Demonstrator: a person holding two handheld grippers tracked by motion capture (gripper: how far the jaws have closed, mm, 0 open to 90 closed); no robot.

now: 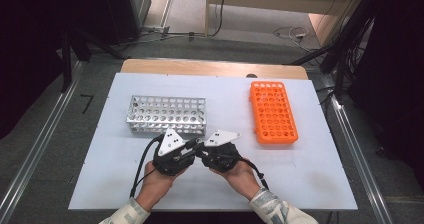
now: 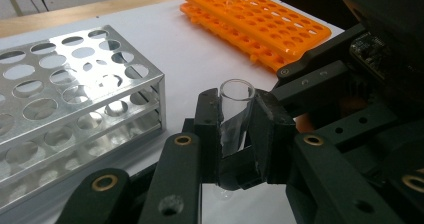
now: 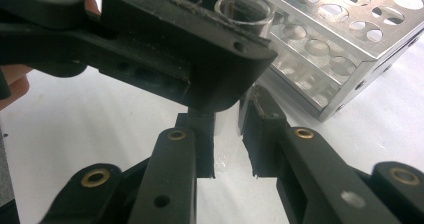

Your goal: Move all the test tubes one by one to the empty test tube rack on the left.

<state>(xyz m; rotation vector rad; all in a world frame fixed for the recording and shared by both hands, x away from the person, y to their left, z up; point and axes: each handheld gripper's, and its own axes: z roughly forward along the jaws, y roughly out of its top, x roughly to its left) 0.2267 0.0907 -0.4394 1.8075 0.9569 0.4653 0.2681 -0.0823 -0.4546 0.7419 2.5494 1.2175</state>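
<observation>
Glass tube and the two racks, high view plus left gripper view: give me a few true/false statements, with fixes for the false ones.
1. The left gripper is shut on a clear glass tube. True.
2. The glass tube stands in a hole of the metal rack. False: it is held between the jaws, beside the rack and clear of it.
3. In the high view, the orange rack lies to the right of the metal rack. True.
4. The metal rack is full of tubes. False: the holes that can be seen are empty.
5. The two grippers are far apart. False: they meet in front of the metal rack.
</observation>
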